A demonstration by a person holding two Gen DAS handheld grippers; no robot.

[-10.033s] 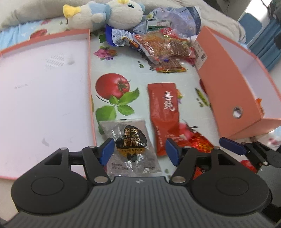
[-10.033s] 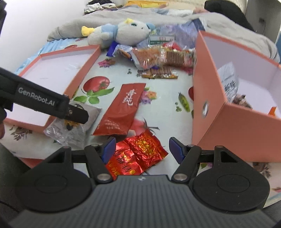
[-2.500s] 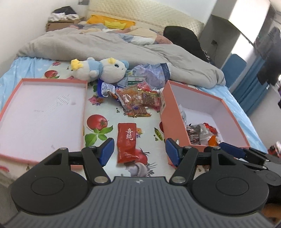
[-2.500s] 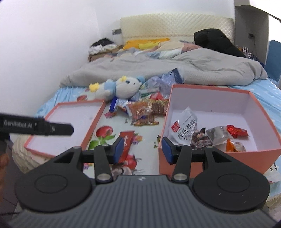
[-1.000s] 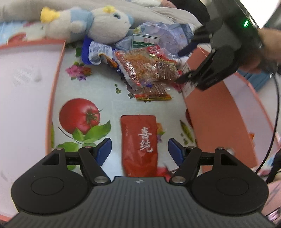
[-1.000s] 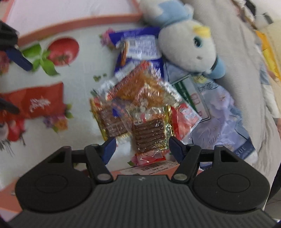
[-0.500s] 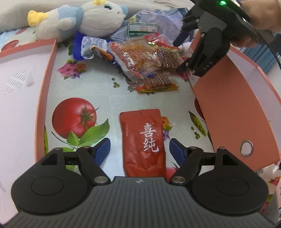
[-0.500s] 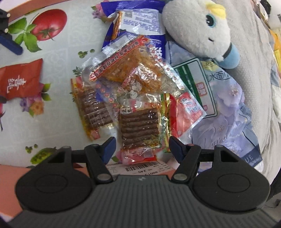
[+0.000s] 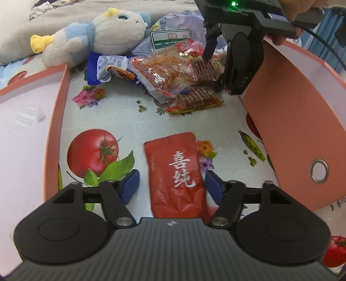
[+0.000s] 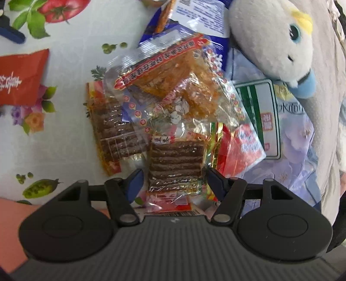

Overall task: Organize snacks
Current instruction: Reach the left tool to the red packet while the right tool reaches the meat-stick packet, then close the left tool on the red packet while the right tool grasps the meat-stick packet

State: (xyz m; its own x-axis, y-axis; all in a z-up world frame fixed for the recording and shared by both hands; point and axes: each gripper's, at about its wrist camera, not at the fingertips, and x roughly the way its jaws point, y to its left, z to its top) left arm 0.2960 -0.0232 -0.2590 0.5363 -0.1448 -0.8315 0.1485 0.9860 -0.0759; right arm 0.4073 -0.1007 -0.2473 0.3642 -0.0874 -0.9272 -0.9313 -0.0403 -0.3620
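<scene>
Left wrist view: my left gripper [image 9: 172, 183] has just been narrowing, jaws straddling the red sachet [image 9: 176, 175] on the tomato-print cloth [image 9: 112, 114]; pads not pressing. Right gripper [image 10: 173, 180] was also narrowing around a brown-strip snack pack [image 10: 176, 161] on the pile just beside the orange box [image 9: 287, 116]; not gripped yet.

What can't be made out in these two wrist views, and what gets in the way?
- Inside of the orange box, left wrist view: only its outer wall faces the camera; contents hidden.
- Lower end of the red pouch, same view: covered by the left gripper body.
- Blue snack bag, right wrist view: cut off by the top edge.
- Near end of the brown-strip packet, same view: hidden under the right gripper body.
</scene>
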